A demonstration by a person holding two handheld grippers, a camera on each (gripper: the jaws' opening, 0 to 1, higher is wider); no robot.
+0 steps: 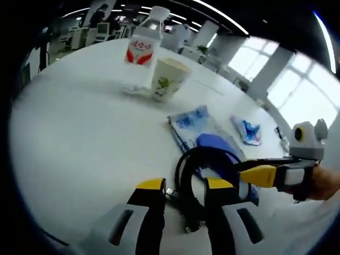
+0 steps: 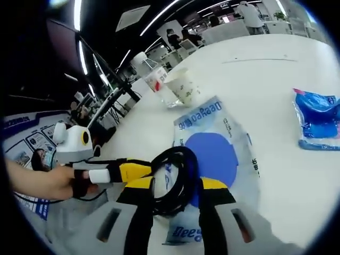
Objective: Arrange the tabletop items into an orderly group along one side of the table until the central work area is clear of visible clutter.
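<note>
A coiled black cable (image 1: 187, 175) stands up between my left gripper's (image 1: 185, 184) yellow-tipped jaws, which look closed against it. The right gripper (image 1: 241, 172) comes in from the right, held by a hand, with its tip on the coil's right side. In the right gripper view the same cable (image 2: 178, 178) fills the gap of my right gripper (image 2: 177, 184), which is shut on it, and the left gripper (image 2: 151, 169) touches it from the left. Under the coil lies a white packet with a blue circle (image 2: 215, 151), also the packet (image 1: 192, 125).
A water bottle with a red label (image 1: 142, 47) and a paper cup (image 1: 168, 78) stand together farther out on the white table (image 1: 79, 122). A small blue packet (image 1: 246, 130), seen again as the packet (image 2: 319, 119), lies to the right. Office desks and windows lie beyond.
</note>
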